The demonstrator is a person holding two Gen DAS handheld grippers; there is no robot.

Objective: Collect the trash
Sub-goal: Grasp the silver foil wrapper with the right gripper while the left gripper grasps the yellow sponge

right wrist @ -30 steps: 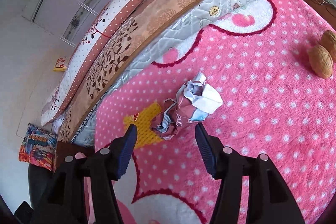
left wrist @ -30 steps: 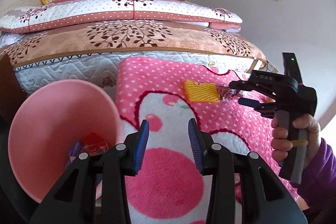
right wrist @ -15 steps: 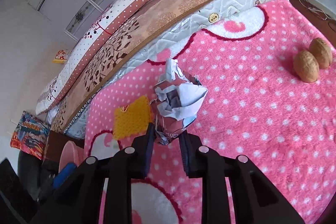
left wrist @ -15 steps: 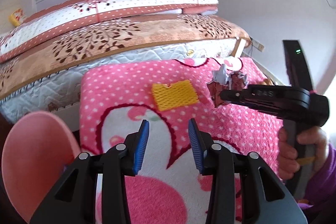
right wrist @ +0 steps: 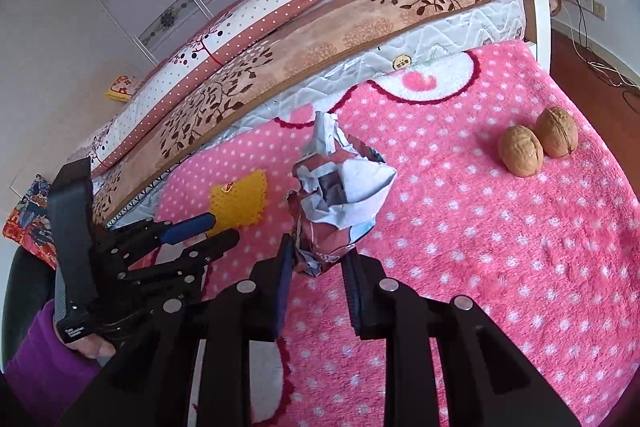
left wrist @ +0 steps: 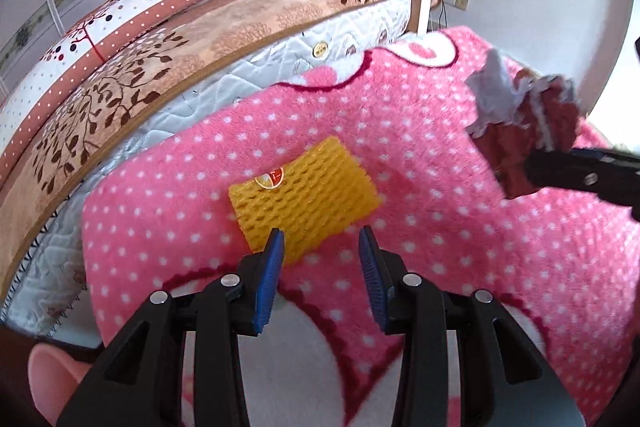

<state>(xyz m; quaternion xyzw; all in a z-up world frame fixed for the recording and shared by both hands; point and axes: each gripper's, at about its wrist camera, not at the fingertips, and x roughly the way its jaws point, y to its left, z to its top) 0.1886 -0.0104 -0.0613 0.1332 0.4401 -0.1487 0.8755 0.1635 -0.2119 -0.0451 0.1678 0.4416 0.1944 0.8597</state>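
A: Right gripper [right wrist: 316, 267] pinching crumpled wrapper [right wrist: 340, 199], lifted off blanket?
B: Yes. Left gripper [left wrist: 322, 251] wide; foam net [left wrist: 304, 197] just ahead, light, squashy, take its near edge

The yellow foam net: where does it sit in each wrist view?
Left wrist: yellow foam net lies centre frame on the pink blanket, just beyond the open left gripper.
Right wrist: left of centre.
Shared landmark: the mattress's gold badge.

pink bin [left wrist: 52, 375] cut off, wrapper [left wrist: 520, 123] blurred
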